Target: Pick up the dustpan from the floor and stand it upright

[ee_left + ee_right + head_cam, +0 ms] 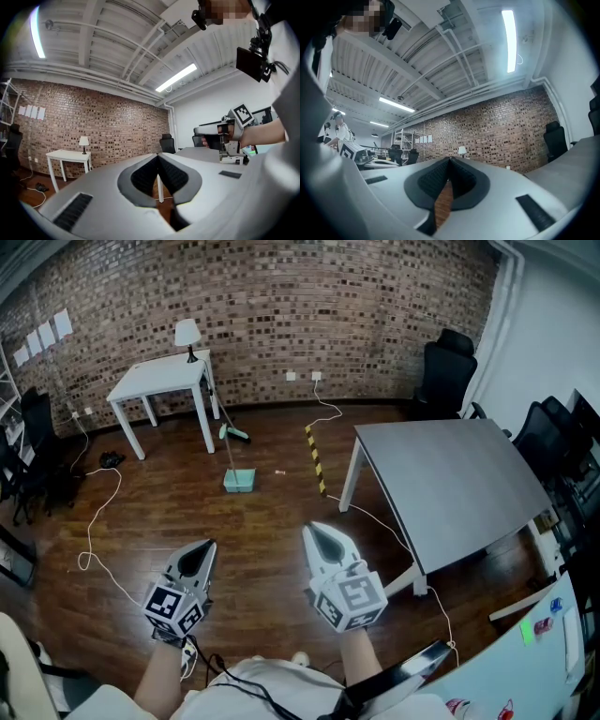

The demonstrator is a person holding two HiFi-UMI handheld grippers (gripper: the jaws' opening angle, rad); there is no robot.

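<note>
The teal dustpan (239, 481) lies on the wooden floor far ahead, and its thin long handle (223, 423) runs back toward the white table. My left gripper (204, 549) is held low at the near left, shut and with nothing in it. My right gripper (317, 532) is beside it, also shut and with nothing in it. Both are well short of the dustpan. In the left gripper view the jaws (158, 157) meet at their tips and point level at the brick wall. In the right gripper view the jaws (449, 161) meet too. The dustpan shows in neither gripper view.
A white table (159, 381) with a lamp (187, 334) stands against the brick wall; a teal brush head (235, 434) lies by its leg. A grey table (450, 479) fills the right. White cables (94, 521) and a striped strip (315, 457) cross the floor. Black chairs (442, 371) stand at the back right.
</note>
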